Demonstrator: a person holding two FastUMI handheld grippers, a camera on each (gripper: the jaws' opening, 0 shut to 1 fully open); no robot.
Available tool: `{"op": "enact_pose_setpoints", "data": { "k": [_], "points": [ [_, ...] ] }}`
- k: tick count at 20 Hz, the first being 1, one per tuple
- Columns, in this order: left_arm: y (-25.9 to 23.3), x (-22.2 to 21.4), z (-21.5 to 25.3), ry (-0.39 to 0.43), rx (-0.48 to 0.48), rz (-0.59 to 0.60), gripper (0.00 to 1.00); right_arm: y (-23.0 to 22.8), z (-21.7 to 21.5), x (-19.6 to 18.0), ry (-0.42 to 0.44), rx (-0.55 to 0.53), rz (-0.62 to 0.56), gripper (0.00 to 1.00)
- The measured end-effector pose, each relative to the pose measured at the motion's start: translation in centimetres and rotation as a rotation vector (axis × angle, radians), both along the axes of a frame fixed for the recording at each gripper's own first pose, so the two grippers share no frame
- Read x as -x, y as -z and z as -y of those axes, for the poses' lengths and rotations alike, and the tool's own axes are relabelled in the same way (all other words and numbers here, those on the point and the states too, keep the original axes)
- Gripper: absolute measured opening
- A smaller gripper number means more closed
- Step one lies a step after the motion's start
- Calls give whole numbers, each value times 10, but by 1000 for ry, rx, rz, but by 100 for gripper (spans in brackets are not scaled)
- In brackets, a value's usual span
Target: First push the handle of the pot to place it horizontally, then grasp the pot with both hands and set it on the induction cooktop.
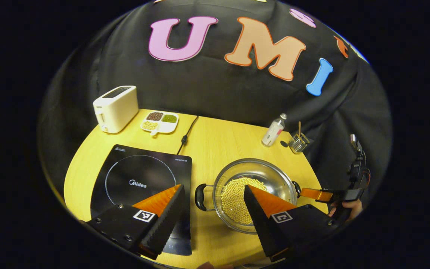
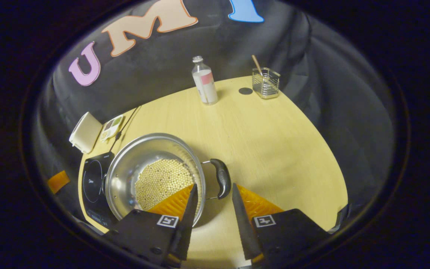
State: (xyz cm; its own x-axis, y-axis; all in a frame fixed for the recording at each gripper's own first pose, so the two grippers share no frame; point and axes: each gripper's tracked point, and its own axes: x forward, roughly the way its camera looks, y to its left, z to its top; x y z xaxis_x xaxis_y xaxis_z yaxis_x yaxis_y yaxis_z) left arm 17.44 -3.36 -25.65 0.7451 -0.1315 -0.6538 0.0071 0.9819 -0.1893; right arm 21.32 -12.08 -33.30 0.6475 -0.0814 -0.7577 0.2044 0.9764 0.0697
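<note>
Pot (image 2: 151, 175), lower left of frame, looked heavy, slick steel; both grippers (image 1: 213, 203) (image 2: 213, 200) gaped empty; handles (image 2: 222, 178) best hold.

Light wood table (image 1: 215, 145) with a rounded edge. On it: induction cooktop (image 1: 140, 183), pot (image 1: 254, 186), toaster (image 1: 116, 108), snack tray (image 1: 160, 122). Bottle (image 1: 274, 130) and wire basket (image 1: 298, 142) sit at the back

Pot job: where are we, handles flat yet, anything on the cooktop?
Done, as it looks: the pot's two side handles stick out level, left handle and right handle. In hand: both grippers are open and closing in, the left gripper near the left handle, the right gripper just short of the right handle; neither grips. Left: grasp both handles and lift the pot onto the bare induction cooktop.
</note>
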Motion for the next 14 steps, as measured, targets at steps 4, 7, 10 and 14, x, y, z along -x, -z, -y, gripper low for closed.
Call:
{"op": "enact_pose_setpoints", "data": {
  "k": [4,7,10,14],
  "points": [
    [21,-5,0,40,23,-60,97,-2,-5,16,39,27,-24,74],
    [38,-5,-2,63,26,-97,97,-6,-5,28,43,49,-21,73],
    [54,-10,-4,61,-4,-122,97,-5,1,27,23,79,-22,87],
    [86,-13,3,45,-46,-189,97,13,-2,8,-51,57,-49,87]
  ]
}}
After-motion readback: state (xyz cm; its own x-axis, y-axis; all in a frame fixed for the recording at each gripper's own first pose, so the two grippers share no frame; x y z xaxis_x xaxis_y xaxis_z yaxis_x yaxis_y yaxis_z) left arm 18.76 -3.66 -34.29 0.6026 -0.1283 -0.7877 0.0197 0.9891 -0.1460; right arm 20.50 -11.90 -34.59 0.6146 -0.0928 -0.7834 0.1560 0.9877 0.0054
